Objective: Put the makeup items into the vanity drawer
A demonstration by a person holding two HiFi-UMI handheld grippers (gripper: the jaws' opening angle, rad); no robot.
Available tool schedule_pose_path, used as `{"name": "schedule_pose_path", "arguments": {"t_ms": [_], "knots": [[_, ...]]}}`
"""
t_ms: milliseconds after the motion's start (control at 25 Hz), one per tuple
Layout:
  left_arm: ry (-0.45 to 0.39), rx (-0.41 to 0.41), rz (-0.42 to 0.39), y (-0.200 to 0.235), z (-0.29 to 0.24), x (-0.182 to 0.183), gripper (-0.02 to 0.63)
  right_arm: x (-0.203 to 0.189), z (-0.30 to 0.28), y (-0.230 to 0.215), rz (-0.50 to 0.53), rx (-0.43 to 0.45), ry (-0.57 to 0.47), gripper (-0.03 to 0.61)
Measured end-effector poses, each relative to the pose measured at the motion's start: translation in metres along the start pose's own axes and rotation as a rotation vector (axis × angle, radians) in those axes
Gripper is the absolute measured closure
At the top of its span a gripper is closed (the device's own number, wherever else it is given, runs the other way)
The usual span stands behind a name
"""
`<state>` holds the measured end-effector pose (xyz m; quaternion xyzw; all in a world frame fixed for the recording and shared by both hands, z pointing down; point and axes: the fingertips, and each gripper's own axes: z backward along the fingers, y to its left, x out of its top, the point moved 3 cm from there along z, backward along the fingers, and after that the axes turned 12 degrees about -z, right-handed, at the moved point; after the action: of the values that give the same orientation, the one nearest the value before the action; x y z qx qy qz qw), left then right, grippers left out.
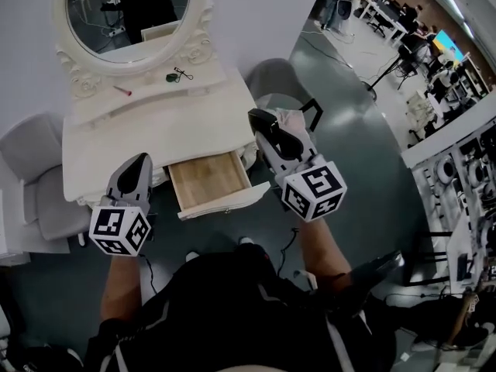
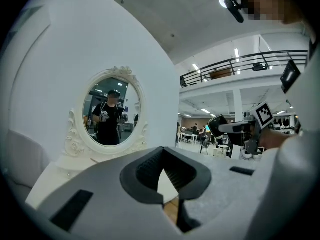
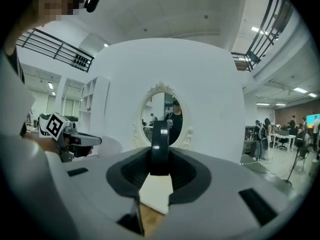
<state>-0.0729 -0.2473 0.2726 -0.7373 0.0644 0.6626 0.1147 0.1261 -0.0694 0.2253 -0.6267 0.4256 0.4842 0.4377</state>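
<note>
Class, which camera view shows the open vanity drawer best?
The head view: the drawer lies fully visible, pulled open, with its wooden bottom showing. Both gripper views catch only a sliver of its wood below their jaws.

- I can read no words, brand names or numbers anywhere in these views.
- The cube on my left gripper carries only black-and-white square marker patterns, with no letters or digits.
- The cube on my right gripper bears the same kind of coded squares.
- The bright screen far across the room is too small to read.
</note>
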Motion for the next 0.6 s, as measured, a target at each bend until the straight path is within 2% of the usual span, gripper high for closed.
{"name": "schedule_pose_path", "arguments": {"t_ms": [360, 600], "knots": [[0.043, 0.065, 0.015, 0.004, -0.020, -0.025, 0.611, -0.030, -0.046, -0.027, 0.017, 0.107, 0.066, 0.477], [0.109, 0.112, 0.036, -0.013, -0.037, -0.052, 0.611, -0.075, -0.076, -0.057, 0.011, 0.179, 0.160, 0.477]]}}
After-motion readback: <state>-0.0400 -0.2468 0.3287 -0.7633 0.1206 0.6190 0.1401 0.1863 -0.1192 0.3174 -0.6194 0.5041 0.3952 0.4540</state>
